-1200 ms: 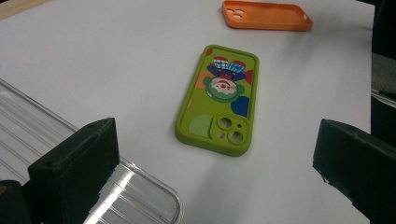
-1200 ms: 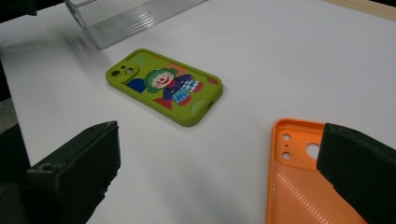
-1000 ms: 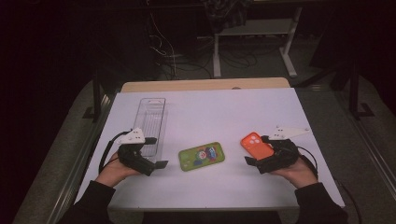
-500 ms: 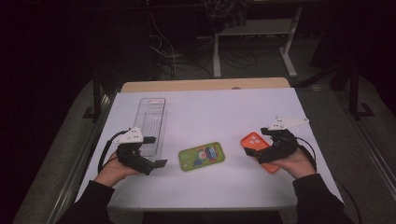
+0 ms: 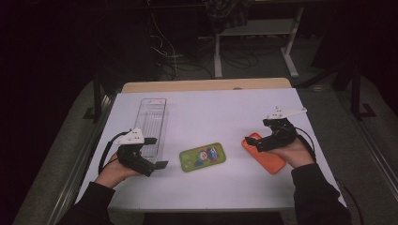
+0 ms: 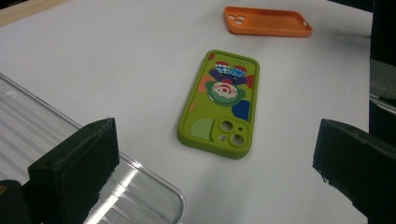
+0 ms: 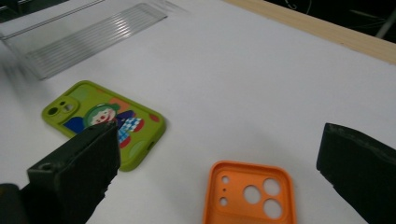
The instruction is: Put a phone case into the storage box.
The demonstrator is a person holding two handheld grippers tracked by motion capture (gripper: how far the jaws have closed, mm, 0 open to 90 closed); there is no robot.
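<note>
The orange phone case (image 5: 264, 152) is seen lying flat on the white desk (image 5: 225, 112), hollow side up with its camera cut-outs towards the right tongs (image 5: 256, 142), which hover just over its near end with the jaws spread wide and nothing held. From the right gripper view the case (image 7: 250, 193) sits between the two jaws, still apart from both. A green phone case (image 5: 202, 156) printed with a clown lies face up at the middle of the desk, near the left tongs (image 5: 157, 152), whose jaws are likewise wide and empty; a clear ribbed tray (image 5: 152, 123) lies just beside them. The orange case is judged to be light, thin-walled and somewhat flexible, probably rubbery enough not to slip but liable to bow if squeezed across its open width. A hold is best taken on one side wall or the raised end rim, with one jaw inside the hollow and one outside, closed gently.
</note>
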